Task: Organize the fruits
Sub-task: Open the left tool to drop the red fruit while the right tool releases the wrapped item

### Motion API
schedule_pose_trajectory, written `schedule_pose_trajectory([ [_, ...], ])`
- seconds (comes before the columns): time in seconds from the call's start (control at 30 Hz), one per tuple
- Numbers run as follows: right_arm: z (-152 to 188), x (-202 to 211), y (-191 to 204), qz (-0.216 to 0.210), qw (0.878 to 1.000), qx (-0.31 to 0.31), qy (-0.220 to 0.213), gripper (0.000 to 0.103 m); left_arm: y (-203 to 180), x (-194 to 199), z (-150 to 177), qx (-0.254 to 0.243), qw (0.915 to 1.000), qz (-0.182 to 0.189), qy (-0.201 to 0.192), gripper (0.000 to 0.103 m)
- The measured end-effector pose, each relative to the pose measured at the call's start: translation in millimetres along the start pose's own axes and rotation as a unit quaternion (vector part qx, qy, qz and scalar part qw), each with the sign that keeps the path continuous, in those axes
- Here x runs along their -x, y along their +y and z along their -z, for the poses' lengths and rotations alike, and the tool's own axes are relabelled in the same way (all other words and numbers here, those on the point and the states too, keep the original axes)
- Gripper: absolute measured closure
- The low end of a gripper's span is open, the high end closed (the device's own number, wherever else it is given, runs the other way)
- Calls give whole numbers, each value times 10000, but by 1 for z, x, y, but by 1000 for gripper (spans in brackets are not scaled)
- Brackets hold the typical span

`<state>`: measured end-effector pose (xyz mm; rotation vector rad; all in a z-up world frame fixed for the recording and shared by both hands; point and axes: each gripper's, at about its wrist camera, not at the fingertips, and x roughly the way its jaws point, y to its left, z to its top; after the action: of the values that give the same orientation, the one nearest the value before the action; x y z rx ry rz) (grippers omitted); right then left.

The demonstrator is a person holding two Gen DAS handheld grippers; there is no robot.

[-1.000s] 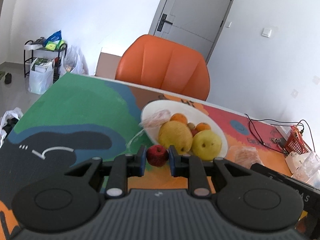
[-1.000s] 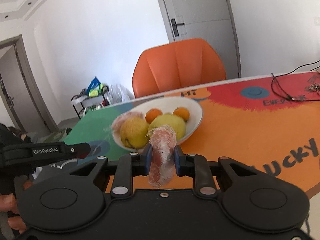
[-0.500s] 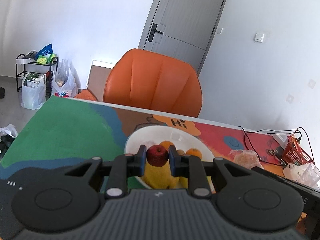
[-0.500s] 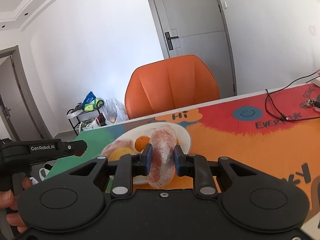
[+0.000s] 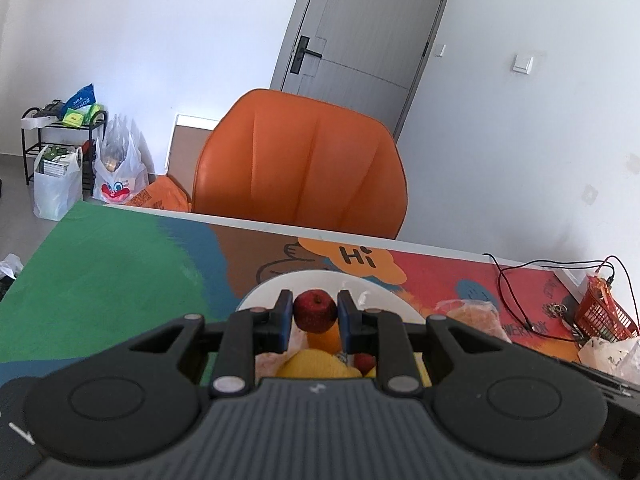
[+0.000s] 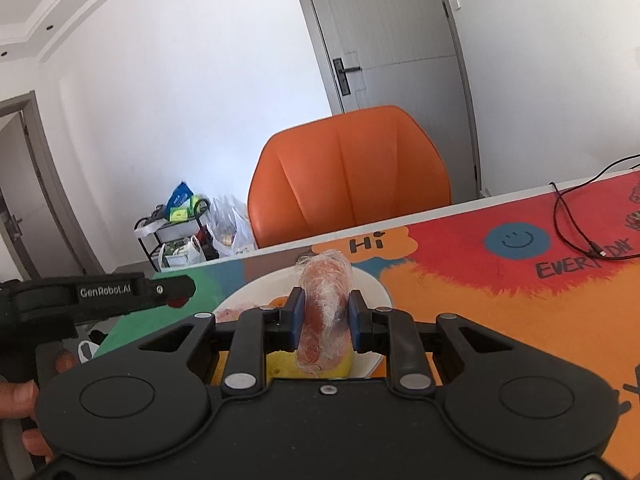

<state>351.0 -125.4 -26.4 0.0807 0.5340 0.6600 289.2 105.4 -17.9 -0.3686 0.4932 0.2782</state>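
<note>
My left gripper (image 5: 315, 316) is shut on a small red apple (image 5: 315, 310), held over the white bowl (image 5: 268, 288). Below the apple lie an orange (image 5: 325, 341) and a yellow fruit (image 5: 314, 365) in the bowl. My right gripper (image 6: 325, 320) is shut on a pinkish-orange fruit wrapped in clear film (image 6: 325, 312), also above the white bowl (image 6: 376, 292), with a yellow fruit (image 6: 284, 364) beneath it. In the right wrist view the left gripper's body (image 6: 100, 296) reaches in from the left, a hand (image 6: 16, 396) on its handle.
The table (image 5: 104, 276) has a colourful printed cover. An orange chair (image 5: 300, 168) stands behind its far edge. Another film-wrapped fruit (image 5: 468, 310), black cables (image 5: 516, 280), a red basket (image 5: 604, 312) and clear bags (image 5: 612, 350) lie at the right. Bags and a rack (image 5: 60, 152) stand on the floor at left.
Both grippers moved forward over the table with their fruits; the bowl slid from ahead of the fingers to beneath them. The grips stayed the same.
</note>
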Motion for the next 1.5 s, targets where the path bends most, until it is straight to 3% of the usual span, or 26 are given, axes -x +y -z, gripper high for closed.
schedule_pose_trajectory([
  [0.3,-8,-18,-3,-64,10000,-27,48,82,-9,-30,-4,-5,9998,97,201,82],
  [0.37,-7,-21,-5,-56,9999,-70,79,82,-8,-33,-5,115,9995,203,202,77],
  [0.47,-7,-23,-7,-47,9999,-91,93,82,-9,-33,-7,138,9997,115,134,61],
  [0.77,-10,-31,-4,-68,9998,-85,153,82,13,-17,-10,224,9994,-277,-5,53],
  [1.3,-19,-51,23,-119,9999,27,67,80,49,13,5,611,9965,-577,-31,26],
  [1.33,-19,-50,25,-114,9999,77,-105,78,52,14,7,702,9958,-594,-16,26],
  [1.37,-18,-49,26,-51,9998,99,-169,64,55,16,9,767,9952,-601,-5,26],
  [1.4,-19,-49,28,19,9999,92,-135,42,58,17,11,833,9946,-611,8,26],
  [1.43,-19,-47,28,37,9999,57,-131,36,60,19,13,864,9943,-622,18,26],
  [1.5,-17,-40,28,-12,9998,35,-182,35,63,22,17,904,9937,-663,47,26],
])
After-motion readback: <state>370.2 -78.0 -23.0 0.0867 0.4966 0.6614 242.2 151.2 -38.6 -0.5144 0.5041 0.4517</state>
